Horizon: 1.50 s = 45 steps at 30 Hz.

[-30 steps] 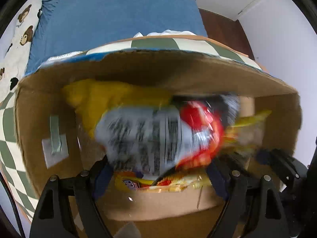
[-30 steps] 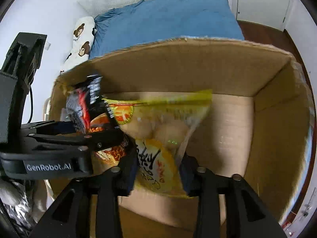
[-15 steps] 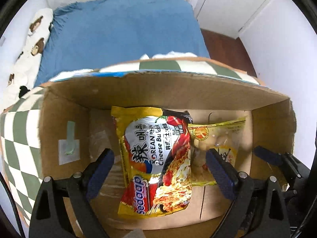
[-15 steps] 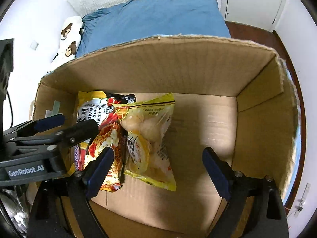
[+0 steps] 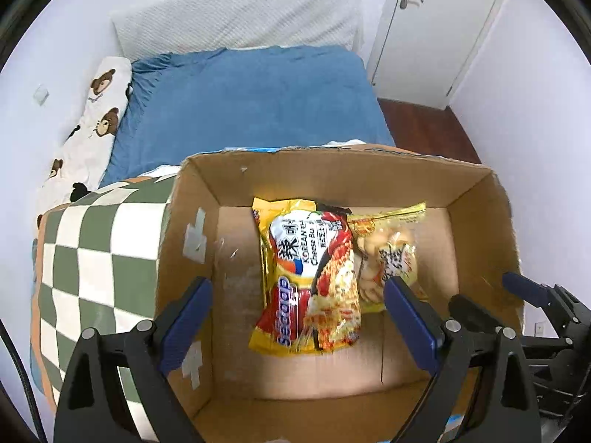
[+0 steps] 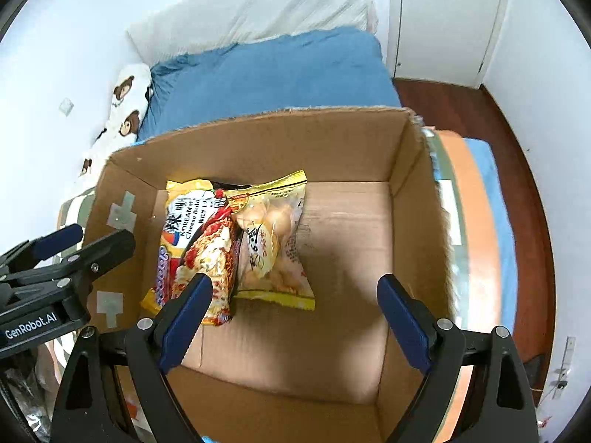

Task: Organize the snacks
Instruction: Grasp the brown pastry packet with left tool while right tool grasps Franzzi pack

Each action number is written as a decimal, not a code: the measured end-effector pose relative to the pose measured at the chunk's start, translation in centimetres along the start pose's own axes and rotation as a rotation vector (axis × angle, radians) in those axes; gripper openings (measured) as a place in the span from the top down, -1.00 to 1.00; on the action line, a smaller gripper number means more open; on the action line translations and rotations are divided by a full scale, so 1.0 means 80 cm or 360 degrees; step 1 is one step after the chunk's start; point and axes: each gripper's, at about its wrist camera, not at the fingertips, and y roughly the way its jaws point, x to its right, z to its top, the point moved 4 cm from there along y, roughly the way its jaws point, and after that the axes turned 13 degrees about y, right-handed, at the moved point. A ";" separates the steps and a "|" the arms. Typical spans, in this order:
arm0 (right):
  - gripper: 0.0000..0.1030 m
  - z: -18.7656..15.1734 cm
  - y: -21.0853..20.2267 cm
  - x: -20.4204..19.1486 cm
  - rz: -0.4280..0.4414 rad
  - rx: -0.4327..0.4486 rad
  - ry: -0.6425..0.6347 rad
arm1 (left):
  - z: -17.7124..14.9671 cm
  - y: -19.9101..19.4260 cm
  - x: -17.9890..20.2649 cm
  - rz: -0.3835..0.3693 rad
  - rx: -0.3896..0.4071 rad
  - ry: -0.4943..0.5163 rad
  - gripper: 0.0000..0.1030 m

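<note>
Above the cardboard box (image 5: 476, 221), left gripper (image 5: 295, 295) and right gripper (image 6: 291, 295) both gaping wide, gripping nothing, touching nothing; noodle packet (image 5: 306, 277) and yellow snack bag (image 6: 273, 240) lying side by side, overlapping, on the box floor.

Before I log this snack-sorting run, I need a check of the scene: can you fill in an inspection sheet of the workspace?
Surface: checkered cloth under the cardboard box.
Job's things: noodle packet and yellow snack bag lie flat side by side on the box floor, edges overlapping.
Clutter: tape patches on the box's inner wall.
Grippers: left gripper and right gripper open, above the box, holding nothing.
Cables: black cable at the left edge.
Surroundings: blue bedspread, bear-print pillow, white door, wooden floor.
</note>
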 end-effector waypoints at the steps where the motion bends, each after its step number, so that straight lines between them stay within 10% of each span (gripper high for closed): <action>1: -0.80 -0.004 -0.008 0.000 0.0000 0.0019 -0.0003 | -0.004 -0.008 0.000 0.0003 0.0017 -0.0004 -0.84; 29: -0.80 -0.128 -0.212 0.009 0.0174 0.0385 -0.0012 | -0.133 -0.181 0.048 0.0175 0.0286 -0.0014 -0.84; 38: -0.80 -0.225 -0.130 0.073 0.0157 -0.0046 0.0092 | -0.249 -0.128 0.022 0.0276 -0.0029 -0.0127 -0.84; 45: -0.80 -0.309 -0.045 0.133 -0.0019 -0.0332 0.0129 | -0.346 -0.026 0.030 -0.0103 -0.0498 -0.0464 -0.84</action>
